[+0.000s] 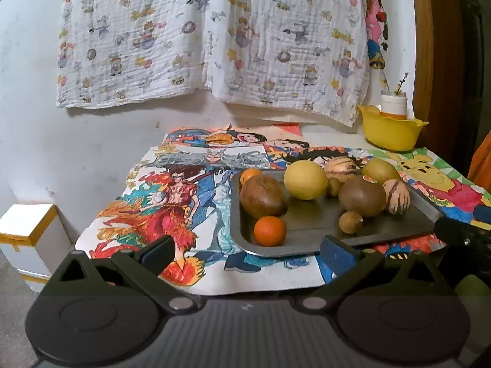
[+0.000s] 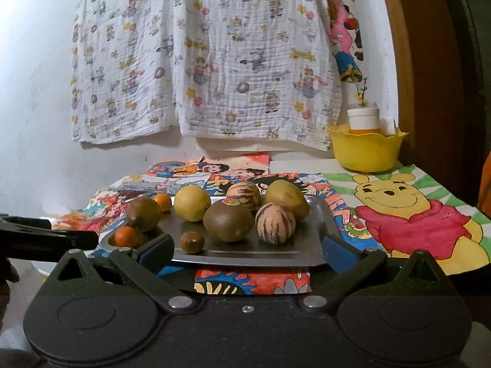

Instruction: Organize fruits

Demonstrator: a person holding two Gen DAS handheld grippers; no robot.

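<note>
The fruits sit together on a dark metal tray (image 2: pixel 319 214) on the worktop (image 2: pixel 294 165), apparently gathered there for sorting. Nearest the front edge are a small orange (image 1: pixel 269 231) and a small brown round fruit (image 2: pixel 191 241). Behind them lie two kiwifruits, one bearing a sticker (image 2: pixel 228 220), a yellow lemon-like fruit (image 2: pixel 192 203), two striped pepino-like fruits, one at the front (image 2: pixel 275 223), and another yellow-green fruit (image 2: pixel 287 197).

Both tools hang back at the worktop's near edge. The left claw (image 1: pixel 245 253) is spread wide and holds nothing; the right claw (image 2: pixel 247 248) is equally wide and empty. Judging by this, no fruit is chosen yet.

Coloured cartoon drawings, including a yellow bear (image 2: pixel 411 211), cover the worktop. A yellow bowl (image 2: pixel 365 150) holding a white jar stands at the far right corner, perhaps the destination. A printed muslin cloth (image 2: pixel 202 61) hangs on the white wall.
</note>
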